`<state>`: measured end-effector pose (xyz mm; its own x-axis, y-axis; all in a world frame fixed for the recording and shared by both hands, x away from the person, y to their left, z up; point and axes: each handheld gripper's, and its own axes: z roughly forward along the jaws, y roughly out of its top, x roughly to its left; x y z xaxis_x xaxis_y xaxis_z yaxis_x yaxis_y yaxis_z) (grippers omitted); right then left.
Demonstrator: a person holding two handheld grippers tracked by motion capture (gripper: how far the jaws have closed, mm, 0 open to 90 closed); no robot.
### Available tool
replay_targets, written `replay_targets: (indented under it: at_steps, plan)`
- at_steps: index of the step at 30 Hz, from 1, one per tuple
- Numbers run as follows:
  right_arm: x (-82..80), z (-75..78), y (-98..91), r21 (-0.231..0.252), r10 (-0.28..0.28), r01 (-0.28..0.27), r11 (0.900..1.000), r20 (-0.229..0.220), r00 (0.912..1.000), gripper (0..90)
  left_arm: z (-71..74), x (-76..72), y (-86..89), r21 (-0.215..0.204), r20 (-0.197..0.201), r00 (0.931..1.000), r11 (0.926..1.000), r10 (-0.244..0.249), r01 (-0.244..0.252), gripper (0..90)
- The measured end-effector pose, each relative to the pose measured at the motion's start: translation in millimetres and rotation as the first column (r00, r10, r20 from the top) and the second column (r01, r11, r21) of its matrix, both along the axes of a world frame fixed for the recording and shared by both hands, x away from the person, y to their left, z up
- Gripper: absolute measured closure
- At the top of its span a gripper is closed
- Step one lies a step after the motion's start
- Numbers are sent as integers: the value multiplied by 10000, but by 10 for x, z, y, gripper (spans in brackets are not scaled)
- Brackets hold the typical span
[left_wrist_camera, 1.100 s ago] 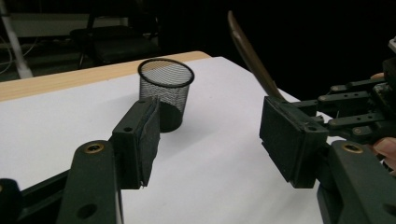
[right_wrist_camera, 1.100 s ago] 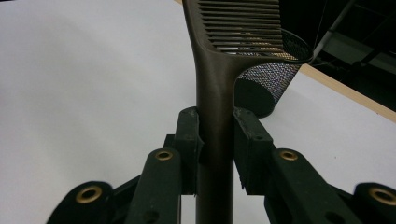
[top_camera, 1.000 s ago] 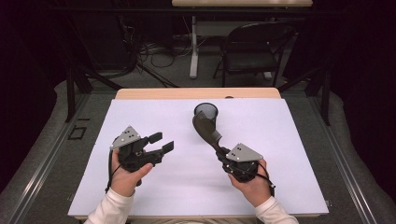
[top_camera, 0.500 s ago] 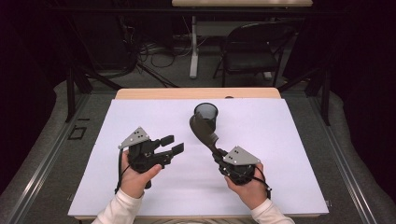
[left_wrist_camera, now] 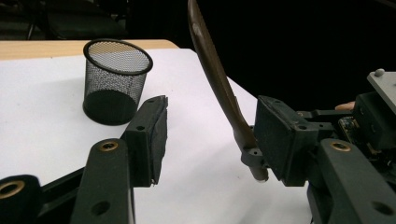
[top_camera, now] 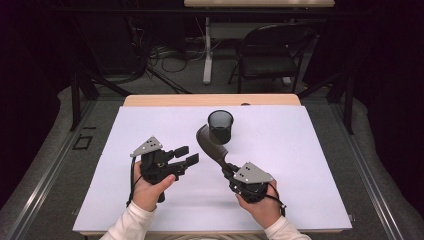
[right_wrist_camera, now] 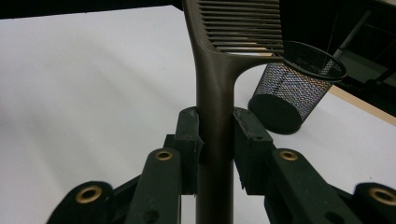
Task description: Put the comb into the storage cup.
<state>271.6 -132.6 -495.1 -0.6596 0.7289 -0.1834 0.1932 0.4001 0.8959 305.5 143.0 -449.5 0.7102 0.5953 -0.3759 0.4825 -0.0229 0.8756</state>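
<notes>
Right gripper view: brown toothed comb (right_wrist_camera: 215,88) clamped; round black mesh cup (right_wrist_camera: 293,84) beside.

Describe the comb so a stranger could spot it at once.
Start at the white table cover, then find the black mesh cup near its far middle. Just in front rises the comb, clamped by its handle in the right claw: brown, wide-toothed, the one thing held aloft.

Dim room: black chair (top_camera: 270,52), cables (top_camera: 165,55), seemingly grey floor (top_camera: 50,165).

Smooth brown plastic comb (right_wrist_camera: 215,79), wire-mesh cup (top_camera: 220,126)
</notes>
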Motion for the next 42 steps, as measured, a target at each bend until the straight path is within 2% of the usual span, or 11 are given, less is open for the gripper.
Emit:
replay_targets:
  at_steps: [17,21,27,31,33,42]
  plan:
    - [-57,-37,77,-47,335,-334,9994,93,9994,731,-72,4,4,-393,-392,9992,9992,-88,72,472]
    - [-69,-41,95,-55,396,-395,9992,118,9991,731,-101,9,-3,-571,-449,9987,9982,-226,200,504]
    - [-87,-49,132,-93,526,-525,9986,186,9984,731,-131,10,-14,-669,-803,9960,9971,-404,350,525]
    - [-94,-61,166,-124,652,-649,9978,201,9977,730,-144,18,-6,-692,-943,9952,9974,-278,213,545]
    - [-103,-66,181,-157,699,-696,9975,217,9973,730,-151,23,1,-815,-1134,9933,9966,-242,150,556]
    - [-124,-89,236,-280,842,-835,9961,263,9961,730,-161,20,4,-1151,-1357,9902,9932,-337,180,618]
